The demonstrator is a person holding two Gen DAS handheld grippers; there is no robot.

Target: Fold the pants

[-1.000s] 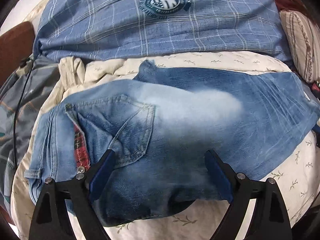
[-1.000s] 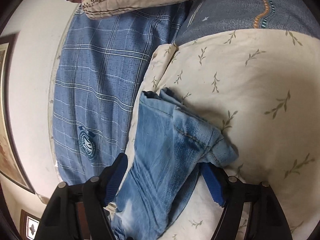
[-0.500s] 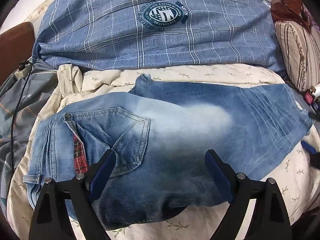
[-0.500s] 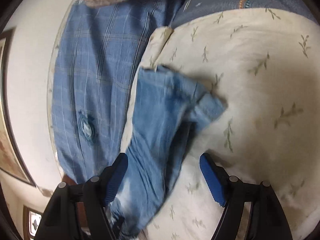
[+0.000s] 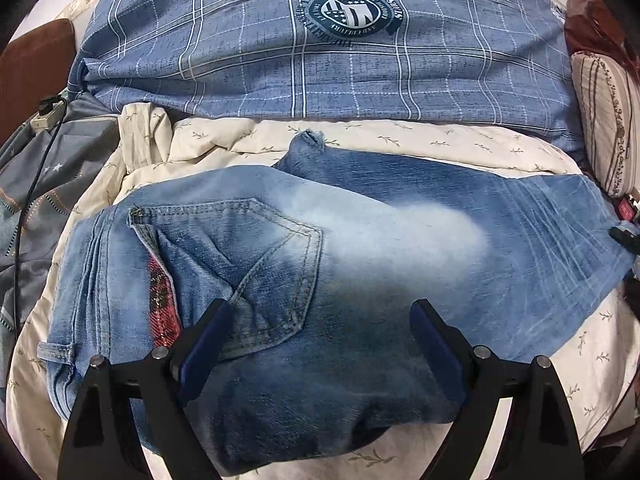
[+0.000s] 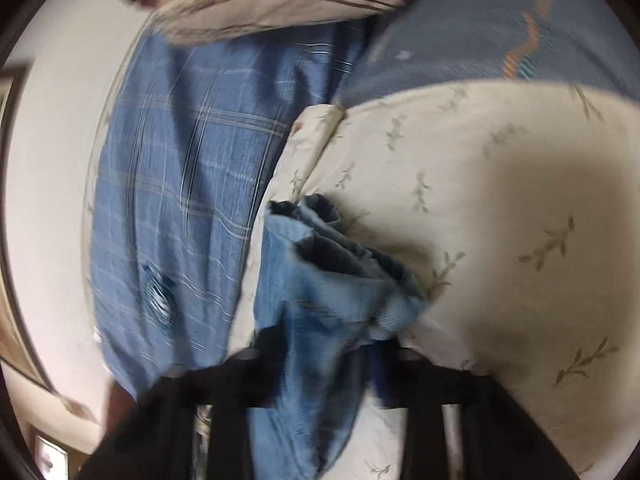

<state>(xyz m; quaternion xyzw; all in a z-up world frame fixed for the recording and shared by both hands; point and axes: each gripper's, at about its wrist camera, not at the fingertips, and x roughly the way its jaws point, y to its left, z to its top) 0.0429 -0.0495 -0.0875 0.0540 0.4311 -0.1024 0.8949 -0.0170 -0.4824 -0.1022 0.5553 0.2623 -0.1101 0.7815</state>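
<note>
Jaws of the right gripper are closing on the jeans hem (blurred); left gripper spread wide.

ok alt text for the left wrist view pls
Blue jeans lie flat on a cream leaf-print quilt, back pocket up, with the open left gripper over the seat. A blue plaid cover lies beyond.

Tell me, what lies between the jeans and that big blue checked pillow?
A strip of cream leaf-print sheet separates the jeans from the checked pillow, seen in the left wrist view.
</note>
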